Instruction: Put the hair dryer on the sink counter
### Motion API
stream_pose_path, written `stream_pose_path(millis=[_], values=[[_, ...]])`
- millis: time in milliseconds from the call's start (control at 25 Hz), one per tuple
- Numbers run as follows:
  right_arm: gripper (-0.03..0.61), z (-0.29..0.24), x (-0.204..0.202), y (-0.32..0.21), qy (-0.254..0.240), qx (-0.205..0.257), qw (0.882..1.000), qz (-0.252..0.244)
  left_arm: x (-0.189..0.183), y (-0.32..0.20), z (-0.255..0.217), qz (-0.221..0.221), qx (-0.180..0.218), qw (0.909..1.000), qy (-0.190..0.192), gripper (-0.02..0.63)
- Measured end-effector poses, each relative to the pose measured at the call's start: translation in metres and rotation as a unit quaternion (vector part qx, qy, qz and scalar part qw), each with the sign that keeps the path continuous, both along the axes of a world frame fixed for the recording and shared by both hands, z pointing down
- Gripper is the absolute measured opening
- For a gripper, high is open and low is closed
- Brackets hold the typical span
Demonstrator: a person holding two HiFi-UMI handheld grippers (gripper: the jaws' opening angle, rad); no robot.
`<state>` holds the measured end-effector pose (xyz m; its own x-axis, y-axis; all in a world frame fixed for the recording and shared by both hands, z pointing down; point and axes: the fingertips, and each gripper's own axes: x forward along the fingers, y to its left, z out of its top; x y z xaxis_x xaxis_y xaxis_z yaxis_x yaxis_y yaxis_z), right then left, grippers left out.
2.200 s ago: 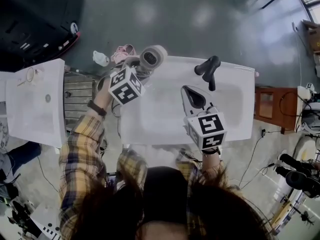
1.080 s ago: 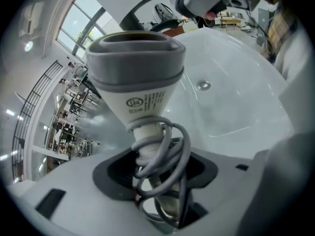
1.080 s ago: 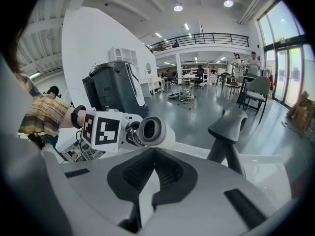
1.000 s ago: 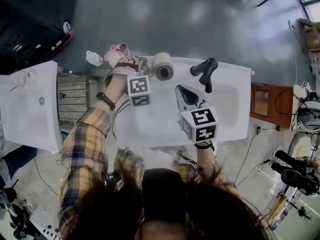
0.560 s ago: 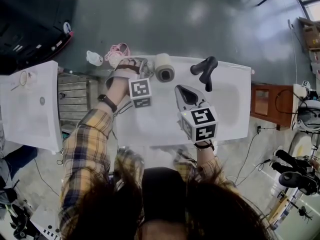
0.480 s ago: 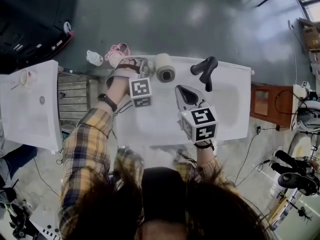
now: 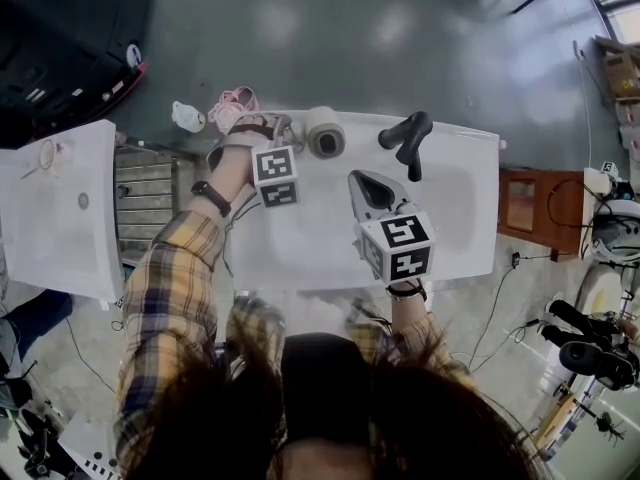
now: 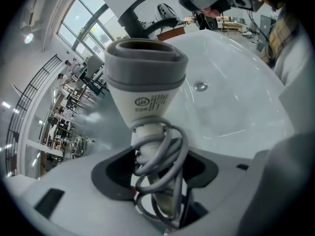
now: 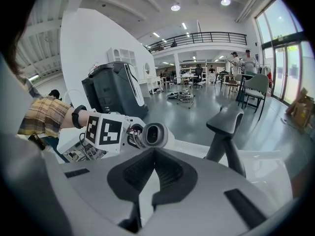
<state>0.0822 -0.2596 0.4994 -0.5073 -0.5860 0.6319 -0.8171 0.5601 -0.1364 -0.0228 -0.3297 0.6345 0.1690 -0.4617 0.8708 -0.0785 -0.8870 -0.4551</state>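
Note:
The grey-white hair dryer [image 7: 325,131] is at the back left rim of the white sink counter [image 7: 470,218]; I cannot tell whether it touches the rim. My left gripper [image 7: 290,133] is shut on its handle. In the left gripper view the handle, wound with grey cord, sits between the jaws of the left gripper [image 8: 157,181], and the dryer's nozzle [image 8: 145,77] points out over the basin. My right gripper [image 7: 372,190] hovers over the basin's middle, shut and empty. The right gripper view looks past the right gripper [image 9: 150,154] at the hair dryer [image 9: 152,134] and the left gripper's marker cube [image 9: 106,129].
A black faucet [image 7: 405,140] stands on the back rim right of the dryer, also seen as the faucet [image 9: 224,132]. The drain [image 8: 199,86] lies in the basin. A second white sink [image 7: 70,203] is at the left, pink shoes [image 7: 235,103] on the floor behind, a wooden cabinet [image 7: 525,203] at the right.
The left gripper has carried the hair dryer rightward from the counter's back left corner to the back rim, then nearly stopped. The right gripper has barely moved.

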Motion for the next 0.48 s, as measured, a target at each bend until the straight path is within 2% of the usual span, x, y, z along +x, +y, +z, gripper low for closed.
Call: stream_pose_path(millis=[280, 480], values=[[0.015, 0.002, 0.005, 0.001, 0.002, -0.003, 1.0, 0.005, 0.008, 0.007, -0.004, -0.002, -0.048, 0.9986, 0.022, 0.293], [0.015, -0.001, 0.004, -0.002, 0.001, 0.002, 1.0, 0.006, 0.009, 0.01, -0.006, -0.001, -0.054, 0.9983, 0.024, 0.295]])
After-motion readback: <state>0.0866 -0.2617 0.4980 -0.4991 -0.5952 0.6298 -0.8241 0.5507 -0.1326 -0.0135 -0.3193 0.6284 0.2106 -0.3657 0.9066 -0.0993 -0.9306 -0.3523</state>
